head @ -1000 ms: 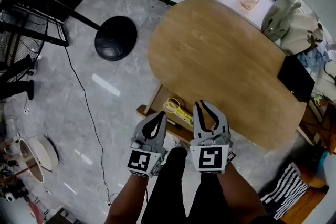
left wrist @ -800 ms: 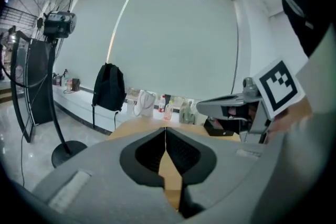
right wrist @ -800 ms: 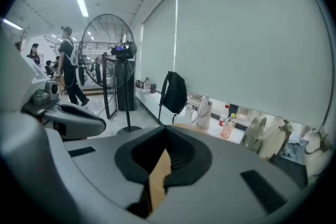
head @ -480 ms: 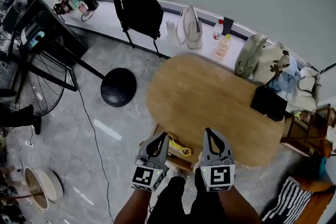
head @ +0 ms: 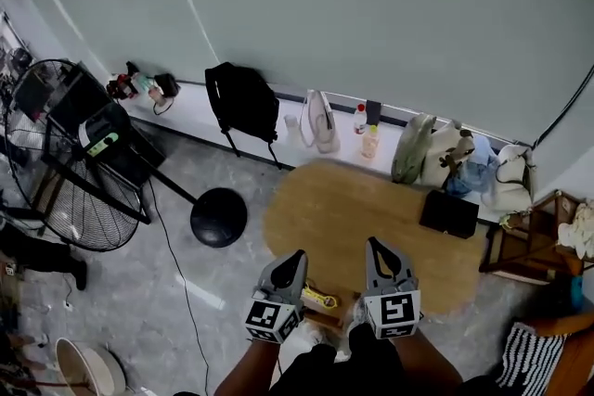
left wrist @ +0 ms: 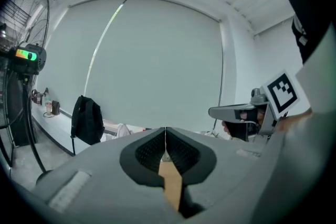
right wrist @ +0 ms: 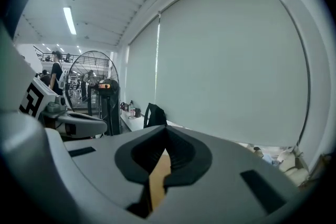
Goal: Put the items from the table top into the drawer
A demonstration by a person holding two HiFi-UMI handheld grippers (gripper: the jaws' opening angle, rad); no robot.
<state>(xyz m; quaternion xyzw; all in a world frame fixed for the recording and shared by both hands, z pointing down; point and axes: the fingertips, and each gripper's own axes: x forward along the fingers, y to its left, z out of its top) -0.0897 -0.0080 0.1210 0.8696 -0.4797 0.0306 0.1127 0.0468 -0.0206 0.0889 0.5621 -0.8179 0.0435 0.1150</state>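
Workshop hall: industrial floor fan (head: 82, 216), ceiling strip light (right wrist: 69, 20).

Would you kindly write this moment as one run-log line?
left claw: shut, empty | right claw: shut, empty | drawer: open, yellow item inside

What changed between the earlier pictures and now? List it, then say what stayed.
The left gripper and right gripper rose away from the open wooden drawer. The head view lifted too, so the oval wooden table looks smaller and more wall shows. Both pairs of jaws are together, holding nothing. Unchanged: the drawer is open with the yellow item inside, and the flat black object lies on the table.
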